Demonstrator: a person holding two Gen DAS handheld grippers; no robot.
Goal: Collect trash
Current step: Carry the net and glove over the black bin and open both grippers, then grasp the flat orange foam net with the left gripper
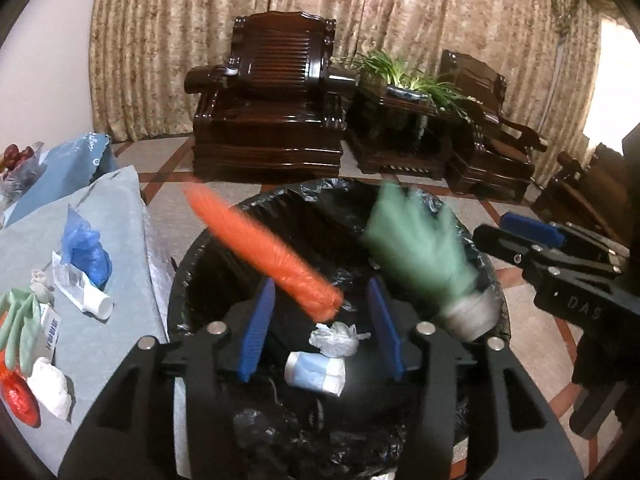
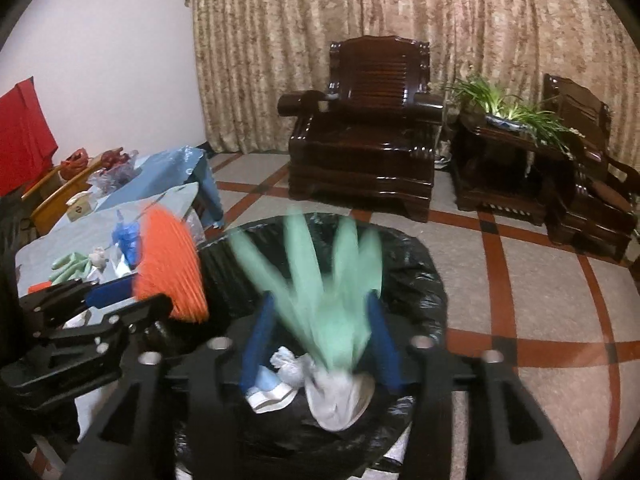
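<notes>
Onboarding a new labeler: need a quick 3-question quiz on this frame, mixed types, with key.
1. True or false: the orange item is clamped between the left gripper fingers.
2. What shows as a blur between the right gripper fingers? A) green glove B) red cloth C) white bottle
3. Fill in: the bin liner is ____ in colour.

Key: 1 false, the fingers stand wide apart on either side of it; 2 A; 3 black.
</notes>
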